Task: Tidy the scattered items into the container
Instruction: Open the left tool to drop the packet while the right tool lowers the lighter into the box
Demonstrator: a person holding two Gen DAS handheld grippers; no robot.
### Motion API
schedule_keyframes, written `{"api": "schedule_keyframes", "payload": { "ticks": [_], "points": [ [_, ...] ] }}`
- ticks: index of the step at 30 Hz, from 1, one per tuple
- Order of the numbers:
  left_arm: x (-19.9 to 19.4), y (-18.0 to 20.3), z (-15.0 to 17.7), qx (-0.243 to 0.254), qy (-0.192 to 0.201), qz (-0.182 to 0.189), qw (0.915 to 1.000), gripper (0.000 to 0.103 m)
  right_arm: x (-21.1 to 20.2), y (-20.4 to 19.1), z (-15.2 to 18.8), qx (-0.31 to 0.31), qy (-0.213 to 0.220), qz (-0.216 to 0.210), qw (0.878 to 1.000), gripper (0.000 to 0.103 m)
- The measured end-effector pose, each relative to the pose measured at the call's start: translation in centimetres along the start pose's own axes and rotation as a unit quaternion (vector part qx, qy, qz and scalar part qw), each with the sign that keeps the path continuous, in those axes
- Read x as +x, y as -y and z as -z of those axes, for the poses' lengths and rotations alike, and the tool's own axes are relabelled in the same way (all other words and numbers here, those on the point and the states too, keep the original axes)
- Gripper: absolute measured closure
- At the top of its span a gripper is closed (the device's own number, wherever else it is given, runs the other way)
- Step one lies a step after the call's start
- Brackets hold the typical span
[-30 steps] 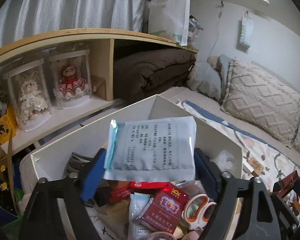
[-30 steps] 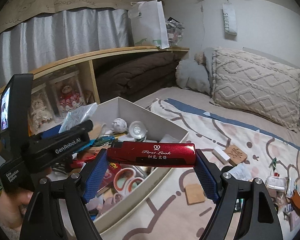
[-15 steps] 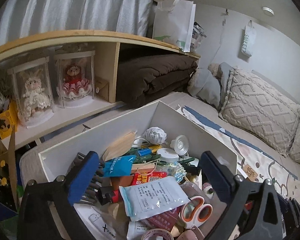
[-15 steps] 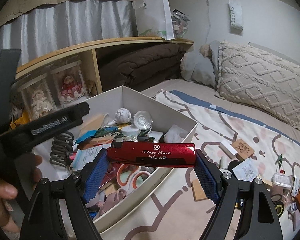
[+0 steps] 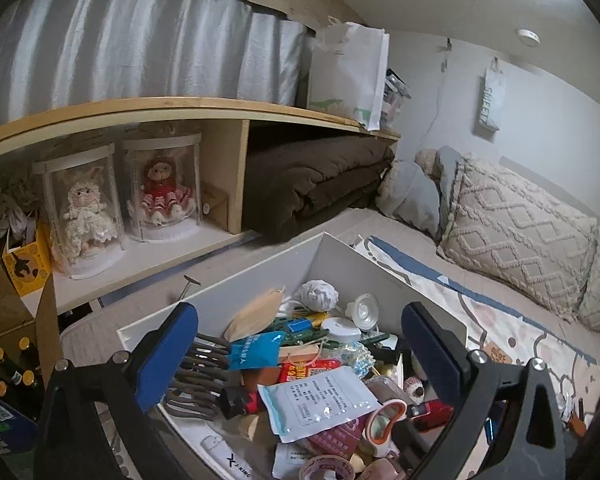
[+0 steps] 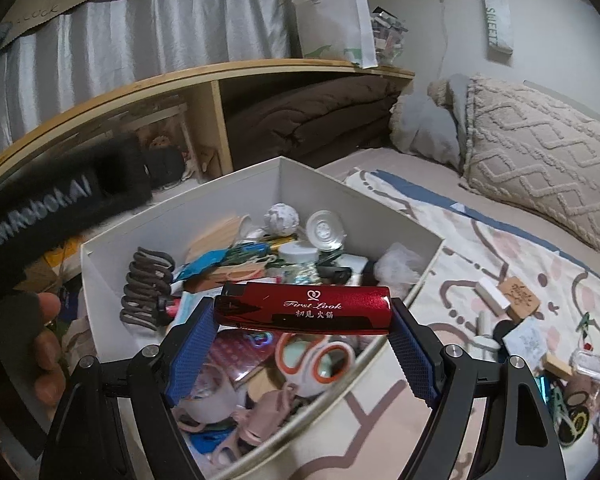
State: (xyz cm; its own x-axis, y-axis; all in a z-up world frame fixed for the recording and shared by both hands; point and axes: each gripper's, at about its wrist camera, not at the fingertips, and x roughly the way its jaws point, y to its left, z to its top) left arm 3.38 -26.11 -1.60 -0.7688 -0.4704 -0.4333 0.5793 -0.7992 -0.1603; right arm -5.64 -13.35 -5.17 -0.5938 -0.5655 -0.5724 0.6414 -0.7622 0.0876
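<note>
White storage box (image 5: 340,256) is sitting on the bed, open-topped and crowded with small clutter: a brown claw hair clip (image 5: 196,380) against the left wall, a blue sachet (image 5: 256,354), a crumpled paper ball (image 5: 320,294) toward the far corner, a white printed pouch (image 5: 320,404) lying flat on top of the pile, orange-rimmed scissors handles (image 6: 320,360) near the front. Left gripper (image 5: 300,364) is hanging over the box with its blue-padded jaws standing wide apart, nothing between them; the jaws have just been opening, and the printed pouch is lying loose on the heap just below. Right gripper (image 6: 302,322) is hovering above the near rim of the box, its blue pads pressing on both ends of a red lighter (image 6: 304,308), held crosswise and level, white lettering facing the camera. In the right wrist view, a blurred black gripper body is crossing the left edge, with a person's hand (image 6: 40,344) beneath it. On the patterned bedspread (image 6: 480,248) right of the box, scattered items are still lying out: a white block (image 6: 490,294), a small wooden tag (image 6: 520,294), and a dense cluster at the right edge too small to tell apart.
</note>
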Motion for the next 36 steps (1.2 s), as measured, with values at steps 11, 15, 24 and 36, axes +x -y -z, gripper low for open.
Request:
{"api": "schedule_keyframes", "payload": {
  "ticks": [11,15,24,36],
  "points": [
    [-1.9,-4.2,-1.0,-0.03,0.034,-0.049,0.9978,0.001,1.8,-3.5,-0.2,-0.013,-0.026,-0.02,0.999,0.019],
    [-2.0,-5.9,-1.2,-0.045,0.035,-0.065,0.9963,0.001,2.4,-4.9,-0.3,-0.019,-0.035,-0.028,0.999,0.02],
    [-5.1,-9.3,-1.6,-0.09,0.08,-0.094,0.9883,0.001,3.8,-6.9,-0.6,-0.009,-0.055,-0.043,0.998,0.02],
    [-6.1,-10.6,-1.6,-0.105,0.092,-0.098,0.9854,0.001,5.4,-8.0,-1.1,0.077,-0.085,-0.067,0.991,0.02]
  ]
}}
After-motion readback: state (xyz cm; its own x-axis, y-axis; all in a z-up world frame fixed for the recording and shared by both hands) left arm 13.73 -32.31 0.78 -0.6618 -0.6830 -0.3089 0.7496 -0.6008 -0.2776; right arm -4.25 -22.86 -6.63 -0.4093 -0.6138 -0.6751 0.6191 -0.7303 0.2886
